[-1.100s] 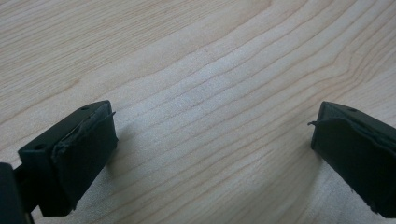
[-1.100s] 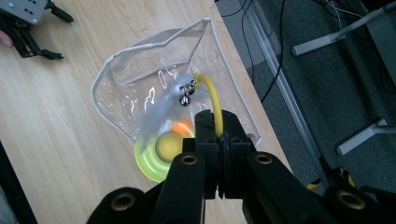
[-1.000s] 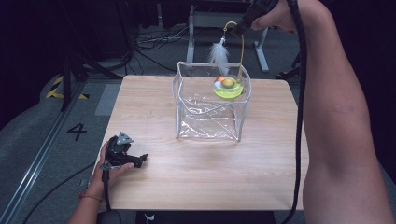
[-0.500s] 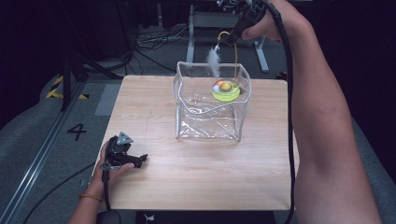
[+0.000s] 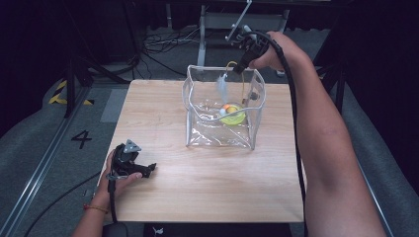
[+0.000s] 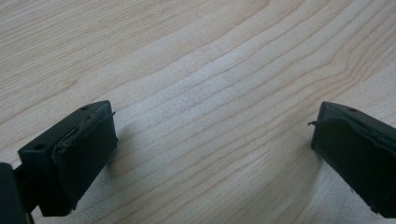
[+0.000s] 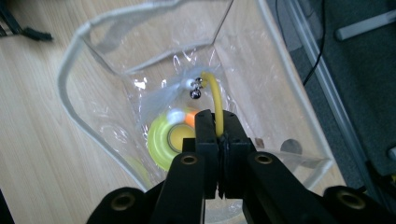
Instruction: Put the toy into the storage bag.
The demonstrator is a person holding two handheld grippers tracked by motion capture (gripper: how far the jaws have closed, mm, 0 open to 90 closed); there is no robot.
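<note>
Clearly right gripper point(image 7: 218, 133) jaws clamp thin yellow wand point(image 7: 216, 100) above clear bag point(image 5: 193, 106); we judge toy light, springy. Left gripper point(image 6: 210, 154) jaws apart, resting on desk point(image 5: 163, 108).

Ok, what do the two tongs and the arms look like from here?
Both tongs are black. The left tongs carry a grey three-cornered plate on top and trail a black cable; their blocky pads look frayed at the edges. The right tongs show brass-coloured screws and a thick black cable along the forearm. Arms are bare; a red band circles the left wrist.
</note>
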